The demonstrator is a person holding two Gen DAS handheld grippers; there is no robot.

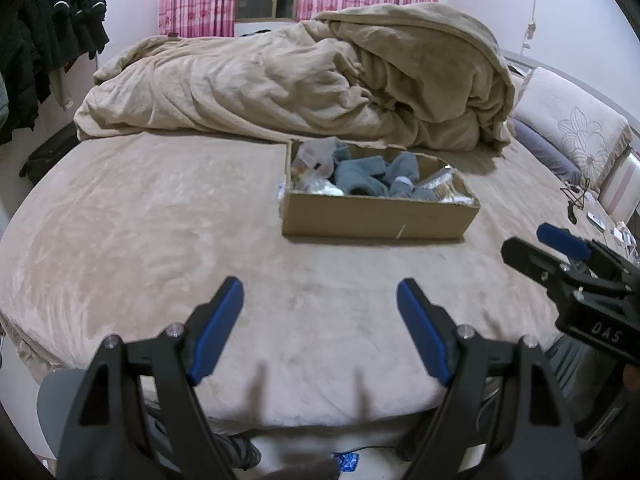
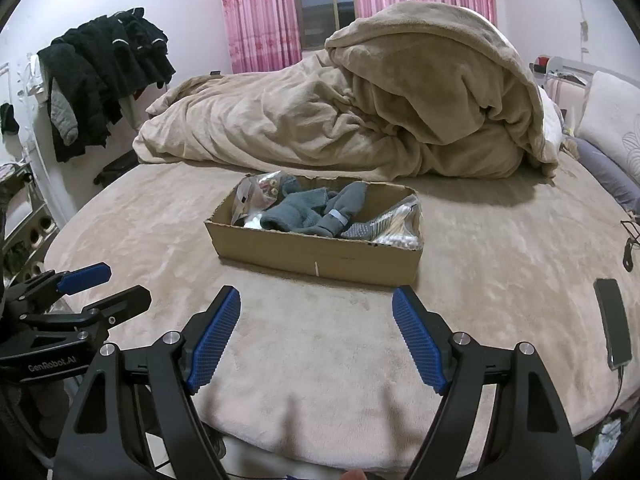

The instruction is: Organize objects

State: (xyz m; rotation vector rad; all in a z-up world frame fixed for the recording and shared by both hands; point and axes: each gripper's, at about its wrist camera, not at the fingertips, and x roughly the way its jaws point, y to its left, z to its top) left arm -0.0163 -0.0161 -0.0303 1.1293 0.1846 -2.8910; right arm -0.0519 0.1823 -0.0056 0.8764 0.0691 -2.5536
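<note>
A shallow cardboard box (image 1: 376,216) (image 2: 316,250) sits on the beige bed, ahead of both grippers. It holds grey-blue socks (image 1: 370,176) (image 2: 316,210), a clear plastic bag (image 1: 316,156) (image 2: 258,192) and a pack of cotton swabs (image 2: 400,226). My left gripper (image 1: 320,320) is open and empty above the bed's near edge, short of the box. It also shows in the right wrist view (image 2: 120,284). My right gripper (image 2: 316,328) is open and empty, also short of the box. In the left wrist view it (image 1: 536,244) is at the right.
A rumpled beige duvet (image 1: 312,80) (image 2: 360,112) is piled behind the box. A pillow (image 1: 568,120) lies at the right. A black phone (image 2: 612,324) on a cable lies at the bed's right edge. Dark clothes (image 2: 100,80) hang at the left. Pink curtains (image 2: 260,12) cover the far window.
</note>
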